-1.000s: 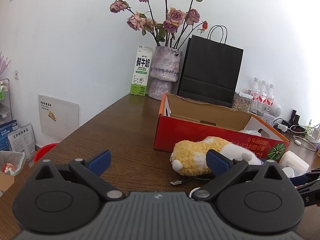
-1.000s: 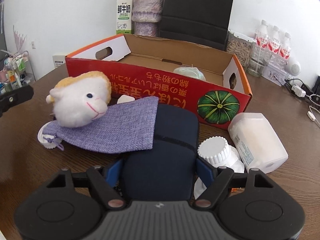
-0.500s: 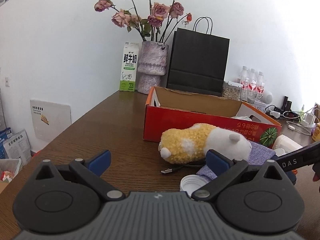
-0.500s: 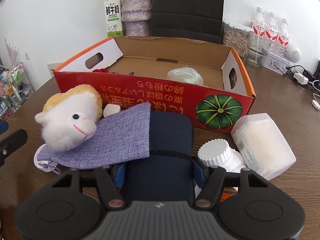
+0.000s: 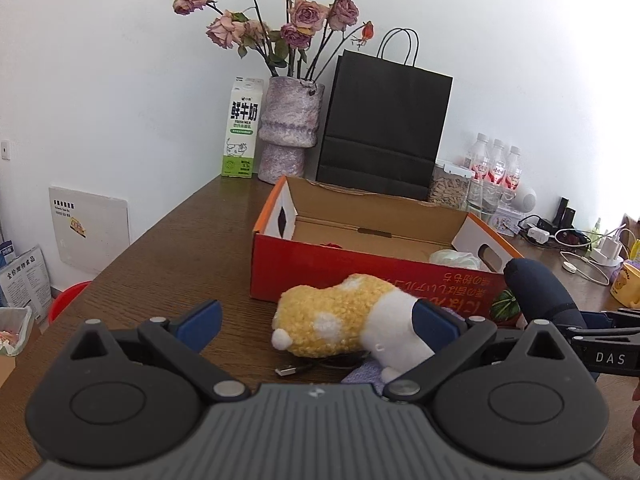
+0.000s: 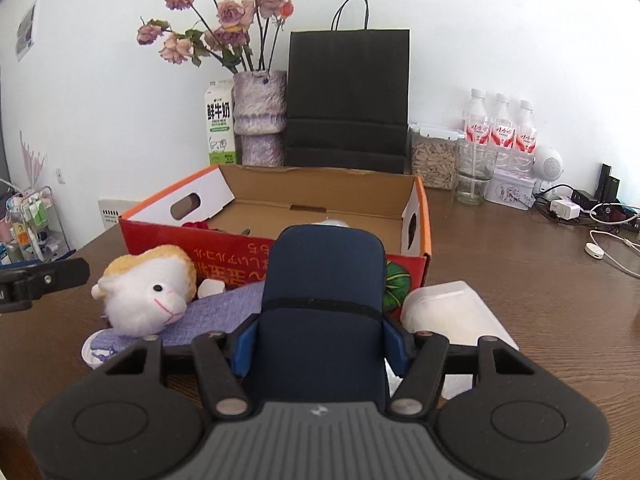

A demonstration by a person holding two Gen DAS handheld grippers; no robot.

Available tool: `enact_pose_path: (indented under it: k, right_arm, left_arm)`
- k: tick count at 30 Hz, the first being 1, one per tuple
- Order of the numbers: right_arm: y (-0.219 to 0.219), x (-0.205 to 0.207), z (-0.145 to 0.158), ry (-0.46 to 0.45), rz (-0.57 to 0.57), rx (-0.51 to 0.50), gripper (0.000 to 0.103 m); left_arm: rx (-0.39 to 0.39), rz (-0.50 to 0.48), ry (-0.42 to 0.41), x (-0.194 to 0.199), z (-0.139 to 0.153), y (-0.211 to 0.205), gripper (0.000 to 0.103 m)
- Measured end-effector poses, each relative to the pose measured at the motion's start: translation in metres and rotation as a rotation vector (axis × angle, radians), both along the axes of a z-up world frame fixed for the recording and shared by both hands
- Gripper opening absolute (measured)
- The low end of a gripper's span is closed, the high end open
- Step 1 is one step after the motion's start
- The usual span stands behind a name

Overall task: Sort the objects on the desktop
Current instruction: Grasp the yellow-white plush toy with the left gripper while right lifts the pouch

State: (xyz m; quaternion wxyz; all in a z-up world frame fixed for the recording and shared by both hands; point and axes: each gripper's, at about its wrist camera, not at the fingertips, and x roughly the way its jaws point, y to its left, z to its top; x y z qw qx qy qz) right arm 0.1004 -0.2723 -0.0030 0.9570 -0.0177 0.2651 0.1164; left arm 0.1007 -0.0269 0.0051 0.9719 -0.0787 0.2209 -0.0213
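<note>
One navy pouch (image 6: 324,304) clamped in right gripper (image 6: 322,338); three bottles (image 6: 498,124) behind

There are three water bottles (image 6: 499,124), one milk carton (image 6: 219,123), one black bag (image 6: 347,96), one vase (image 6: 260,112), one red box (image 6: 416,216), one toy sheep (image 6: 148,292) and one purple pouch (image 6: 224,310).

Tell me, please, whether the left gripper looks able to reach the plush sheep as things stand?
Probably yes. The left gripper has its jaws wide open and empty, with the plush sheep lying on the table just ahead between them. The right gripper holds a navy pouch off to the side.
</note>
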Motion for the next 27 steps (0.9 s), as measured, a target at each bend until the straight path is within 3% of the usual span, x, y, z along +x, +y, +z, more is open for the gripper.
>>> enact_pose_path:
  k: [14, 18, 20, 23, 27]
  right_arm:
    - [-0.03, -0.004, -0.002, -0.078, 0.016, 0.094, 0.061]
    - [-0.03, -0.001, -0.003, -0.084, 0.03, 0.094, 0.061]
    - [-0.03, 0.001, -0.003, -0.084, 0.035, 0.094, 0.061]
    - [-0.03, 0.003, -0.004, -0.086, 0.037, 0.098, 0.061]
    - [-0.03, 0.004, -0.006, -0.081, 0.042, 0.11, 0.061]
  left_arm:
    - [-0.012, -0.036, 0.373, 0.079, 0.016, -0.051, 0.102]
    - [-0.007, -0.028, 0.498, 0.1, 0.008, -0.057, 0.083]
    - [-0.02, -0.024, 0.549, 0.108, 0.002, -0.057, 0.08]
    - [-0.042, -0.025, 0.581, 0.112, -0.004, -0.055, 0.074]
    - [-0.036, -0.036, 0.563, 0.107, -0.002, -0.054, 0.064]
